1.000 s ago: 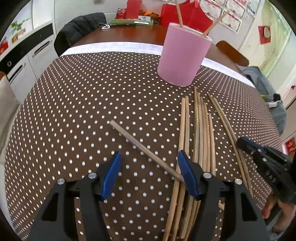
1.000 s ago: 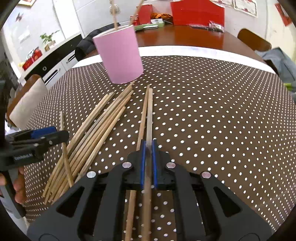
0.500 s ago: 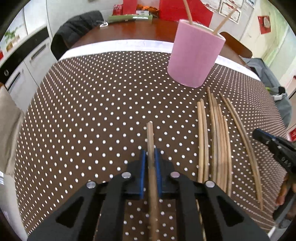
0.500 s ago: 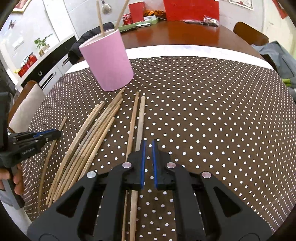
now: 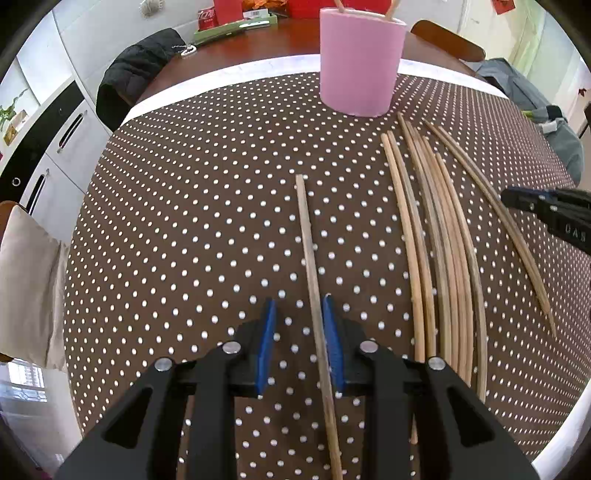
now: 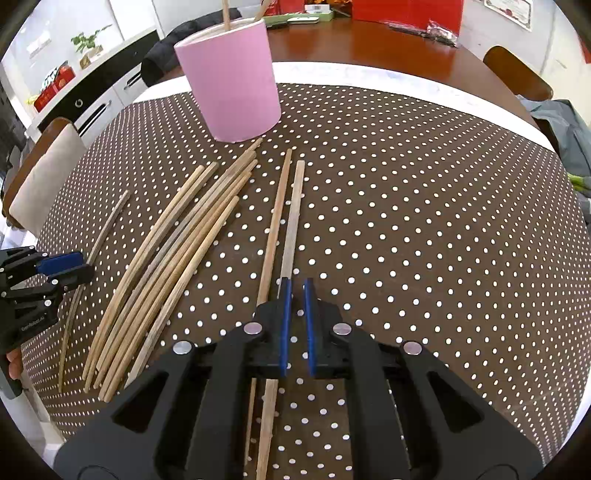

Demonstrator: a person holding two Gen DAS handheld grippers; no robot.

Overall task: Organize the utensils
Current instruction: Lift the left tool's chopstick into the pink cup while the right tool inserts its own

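The left gripper (image 5: 298,325), its jaws just opening, straddles a lone chopstick (image 5: 308,251); the right gripper (image 6: 295,295) hangs closed, empty, above the polka-dot tablecloth (image 6: 424,221).

"GenRobot.AI" on the left tool (image 6: 68,267)

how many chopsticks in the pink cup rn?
2. One chopstick stands at the left of the pink cup rim; a second chopstick leans at the right. The inside is hidden, so more may be there.
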